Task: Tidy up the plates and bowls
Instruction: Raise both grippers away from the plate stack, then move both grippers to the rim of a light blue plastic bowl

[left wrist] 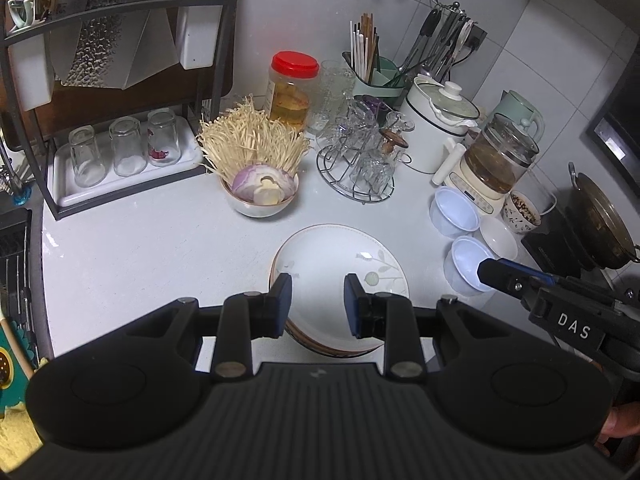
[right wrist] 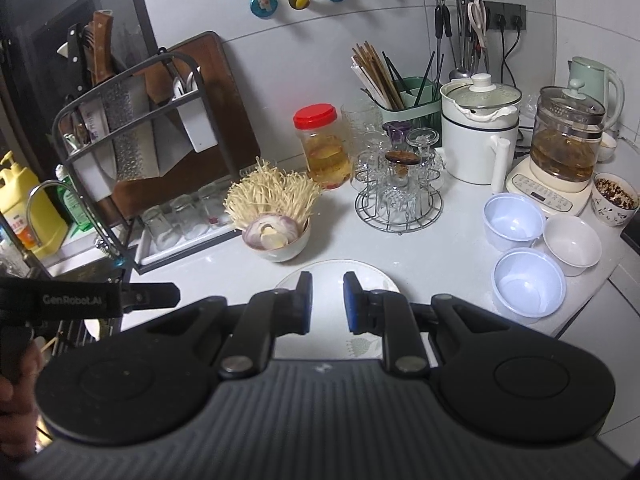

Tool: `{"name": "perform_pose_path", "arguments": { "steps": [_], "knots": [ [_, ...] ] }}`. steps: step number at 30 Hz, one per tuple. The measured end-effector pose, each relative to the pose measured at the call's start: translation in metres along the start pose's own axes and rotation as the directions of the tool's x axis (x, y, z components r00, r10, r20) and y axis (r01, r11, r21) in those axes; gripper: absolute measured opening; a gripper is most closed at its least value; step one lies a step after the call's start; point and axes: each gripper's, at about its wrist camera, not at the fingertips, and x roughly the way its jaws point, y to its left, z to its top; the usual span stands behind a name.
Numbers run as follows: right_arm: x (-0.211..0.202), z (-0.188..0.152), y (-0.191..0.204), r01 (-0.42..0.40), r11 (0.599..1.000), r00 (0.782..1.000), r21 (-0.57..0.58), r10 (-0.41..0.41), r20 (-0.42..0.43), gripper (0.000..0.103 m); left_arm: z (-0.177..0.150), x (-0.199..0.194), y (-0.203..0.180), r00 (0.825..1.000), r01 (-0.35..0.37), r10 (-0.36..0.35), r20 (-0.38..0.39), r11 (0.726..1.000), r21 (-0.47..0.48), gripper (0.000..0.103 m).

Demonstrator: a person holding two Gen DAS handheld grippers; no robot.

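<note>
A stack of white plates (left wrist: 340,268) with a leaf pattern lies on the white counter, also seen in the right wrist view as the plates (right wrist: 336,276). My left gripper (left wrist: 318,300) hovers above the stack, jaws apart with nothing between them. My right gripper (right wrist: 328,300) hangs over the plates' near side with a narrow gap and holds nothing; in the left wrist view the right gripper (left wrist: 490,272) reaches in over a plastic bowl. Two translucent plastic bowls (right wrist: 514,220) (right wrist: 528,284) and a white ceramic bowl (right wrist: 572,246) sit to the right.
A bowl of enoki mushrooms and onion (left wrist: 260,200) stands behind the plates. Beyond it are a red-lidded jar (left wrist: 292,92), a wire rack of glasses (left wrist: 360,160), a white pot (left wrist: 436,128) and a glass kettle (left wrist: 500,160). A dish rack (left wrist: 120,152) is at the left, a wok (left wrist: 600,224) at the right.
</note>
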Motion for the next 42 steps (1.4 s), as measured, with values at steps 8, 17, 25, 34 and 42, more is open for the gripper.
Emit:
{"name": "perform_pose_path", "arguments": {
  "steps": [8,17,25,34,42],
  "knots": [
    [-0.006,-0.002,-0.009,0.026,0.999,1.0,0.026,-0.026,-0.008,0.02,-0.006,0.003,-0.007,1.0,0.016,-0.016,-0.025,1.0,0.005,0.032],
    [0.003,0.008,-0.059,0.034,0.999,0.999,0.031,-0.034,0.008,0.02,0.01,0.03,-0.039,1.0,-0.013,0.013,0.003,0.999,-0.034,0.032],
    [0.015,0.031,-0.137,0.048,0.996,0.999,0.073,-0.048,-0.006,0.02,0.033,0.072,-0.096,1.0,-0.013,0.013,0.003,0.999,-0.031,0.032],
    [0.041,0.027,-0.218,0.095,0.979,0.994,0.179,-0.085,-0.065,0.02,0.045,0.16,-0.154,0.994,0.037,-0.036,-0.1,0.999,-0.001,0.036],
    [0.061,0.012,-0.288,0.151,0.933,0.984,0.327,-0.109,-0.142,0.062,0.039,0.235,-0.183,0.979,0.066,-0.059,-0.196,0.997,0.028,0.052]
  ]
}}
